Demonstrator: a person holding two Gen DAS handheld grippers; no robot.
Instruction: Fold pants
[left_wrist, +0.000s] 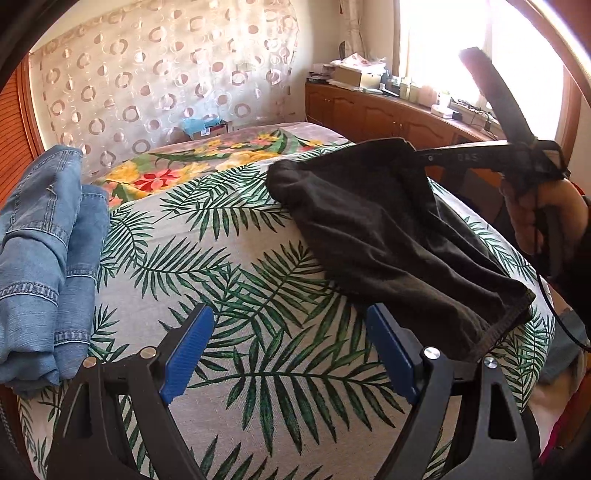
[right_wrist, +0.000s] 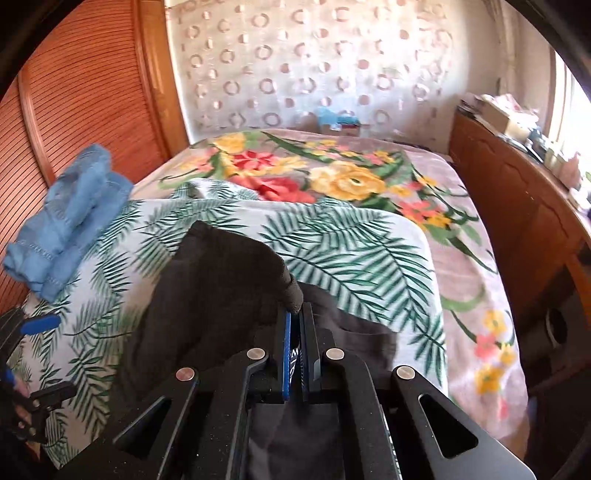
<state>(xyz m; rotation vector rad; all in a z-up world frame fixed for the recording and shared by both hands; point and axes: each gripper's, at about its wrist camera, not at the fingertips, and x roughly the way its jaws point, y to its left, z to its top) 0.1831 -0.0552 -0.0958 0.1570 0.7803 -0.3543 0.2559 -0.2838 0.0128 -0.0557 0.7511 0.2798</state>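
Dark grey pants (left_wrist: 391, 236) lie partly folded on the leaf-print sheet (left_wrist: 229, 266) on the bed. My right gripper (right_wrist: 297, 314) is shut on a bunched edge of the pants (right_wrist: 221, 295) and lifts it above the sheet; it shows in the left wrist view (left_wrist: 424, 157) at the pants' far corner. My left gripper (left_wrist: 291, 347) is open and empty, its blue pads (left_wrist: 188, 350) hovering over the sheet just left of the pants' near hem. It also shows in the right wrist view (right_wrist: 37, 325) at the far left.
Folded blue jeans (left_wrist: 48, 258) lie at the sheet's left edge, also in the right wrist view (right_wrist: 70, 214). A floral blanket (right_wrist: 332, 173) covers the bed beyond. A wooden cabinet (right_wrist: 517, 206) with clutter runs along the right; a wooden shutter door (right_wrist: 81, 110) stands left.
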